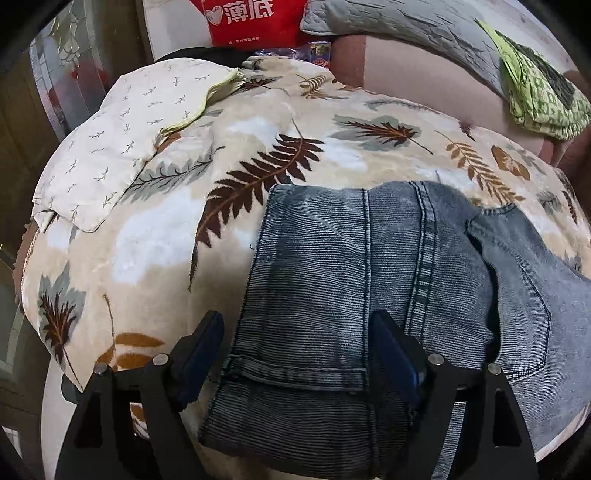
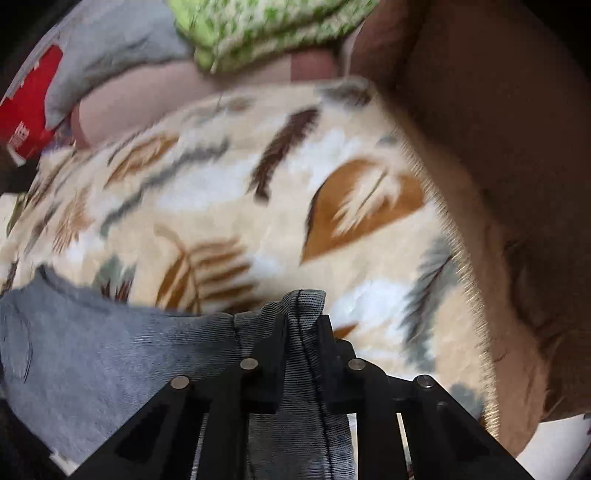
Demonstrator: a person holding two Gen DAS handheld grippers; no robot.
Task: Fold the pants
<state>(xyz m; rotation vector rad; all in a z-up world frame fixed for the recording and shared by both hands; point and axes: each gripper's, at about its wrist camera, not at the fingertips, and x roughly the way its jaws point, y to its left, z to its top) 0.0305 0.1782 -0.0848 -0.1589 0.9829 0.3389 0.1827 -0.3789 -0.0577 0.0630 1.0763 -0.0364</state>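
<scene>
Grey-blue jeans lie folded on a leaf-print blanket, with the leg hems nearest in the left wrist view and a back pocket at the right. My left gripper stands open over the hem end: the left finger rests beside the denim's edge and the right finger is on top of the cloth. The right wrist view is blurred. There my right gripper is shut on a raised ridge of the jeans, and a seam runs up between its fingers.
A white patterned pillowcase lies at the blanket's far left. Behind it are a red bag, a grey quilted cover and a green patterned cloth. A brown surface borders the blanket on the right.
</scene>
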